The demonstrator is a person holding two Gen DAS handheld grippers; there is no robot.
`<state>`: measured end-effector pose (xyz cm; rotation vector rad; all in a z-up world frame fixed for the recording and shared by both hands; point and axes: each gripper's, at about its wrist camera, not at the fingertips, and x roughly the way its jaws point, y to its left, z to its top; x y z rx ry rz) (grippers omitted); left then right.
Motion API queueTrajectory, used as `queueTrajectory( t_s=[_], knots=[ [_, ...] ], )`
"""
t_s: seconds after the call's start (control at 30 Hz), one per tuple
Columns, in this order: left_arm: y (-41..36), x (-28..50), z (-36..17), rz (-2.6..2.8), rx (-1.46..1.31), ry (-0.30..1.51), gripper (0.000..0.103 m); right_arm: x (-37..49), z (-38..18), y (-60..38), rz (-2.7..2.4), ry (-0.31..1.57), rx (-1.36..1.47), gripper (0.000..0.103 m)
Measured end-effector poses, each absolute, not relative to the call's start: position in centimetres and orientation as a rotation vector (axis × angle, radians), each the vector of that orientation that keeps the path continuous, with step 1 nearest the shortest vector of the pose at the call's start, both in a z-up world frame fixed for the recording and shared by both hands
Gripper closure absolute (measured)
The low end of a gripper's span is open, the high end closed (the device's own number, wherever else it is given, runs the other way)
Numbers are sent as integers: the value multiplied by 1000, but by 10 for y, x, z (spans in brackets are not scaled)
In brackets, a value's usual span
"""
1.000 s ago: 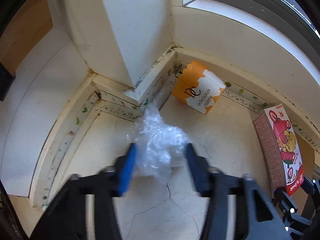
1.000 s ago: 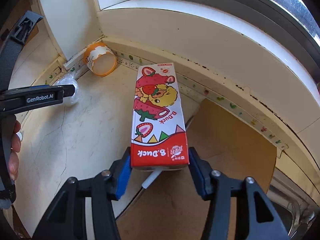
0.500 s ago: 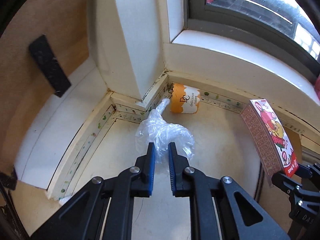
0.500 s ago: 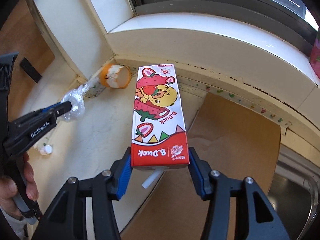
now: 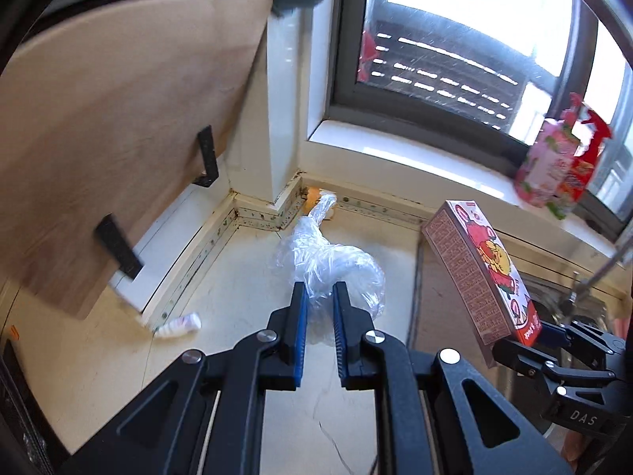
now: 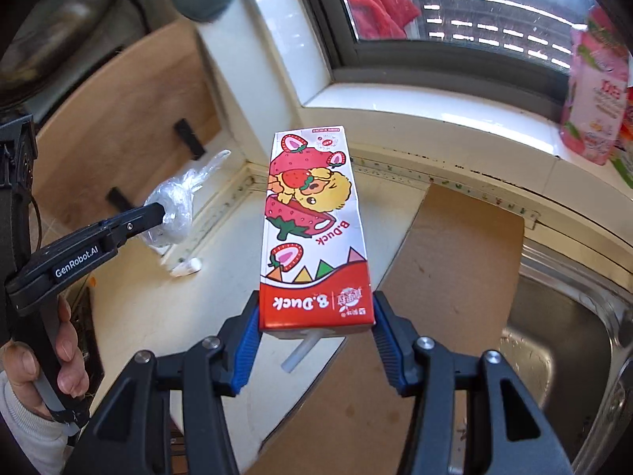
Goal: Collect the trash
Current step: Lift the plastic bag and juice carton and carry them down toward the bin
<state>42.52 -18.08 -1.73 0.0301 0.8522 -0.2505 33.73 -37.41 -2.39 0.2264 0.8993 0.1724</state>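
Note:
My left gripper [image 5: 318, 297] is shut on a crumpled clear plastic bag [image 5: 332, 261] and holds it above the cream counter. The bag also shows in the right wrist view [image 6: 172, 206], pinched at the left gripper's tip [image 6: 158, 211]. My right gripper [image 6: 314, 316] is shut on a red and white strawberry drink carton [image 6: 312, 229] with a white straw under it, held up over the counter. The carton shows at the right of the left wrist view [image 5: 480, 273]. An orange cup [image 5: 314, 194] lies in the far corner, mostly behind the bag.
A small white bottle [image 5: 180, 322] lies by the counter's left wall edge. A brown board [image 6: 447, 277] lies on the counter beside a steel sink [image 6: 561, 340]. A wooden cabinet door [image 5: 99, 138] stands at the left. Pink bottles [image 5: 554, 166] stand on the window sill.
The left gripper closed on the plastic bag and lifted it off the counter. Both grippers rose and pulled back from the corner, the right one still holding the carton.

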Motion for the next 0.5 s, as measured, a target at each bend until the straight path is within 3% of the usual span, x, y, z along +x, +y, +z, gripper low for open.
queueTrajectory(
  t_s=[0.27,0.5],
  knots=[
    [-126,273,55,-381,22,753,93,200,23,-315,135,808,219,50],
    [-64,161,71,-429,-10,718,93,96,20,-256,119,805,218,50]
  ],
)
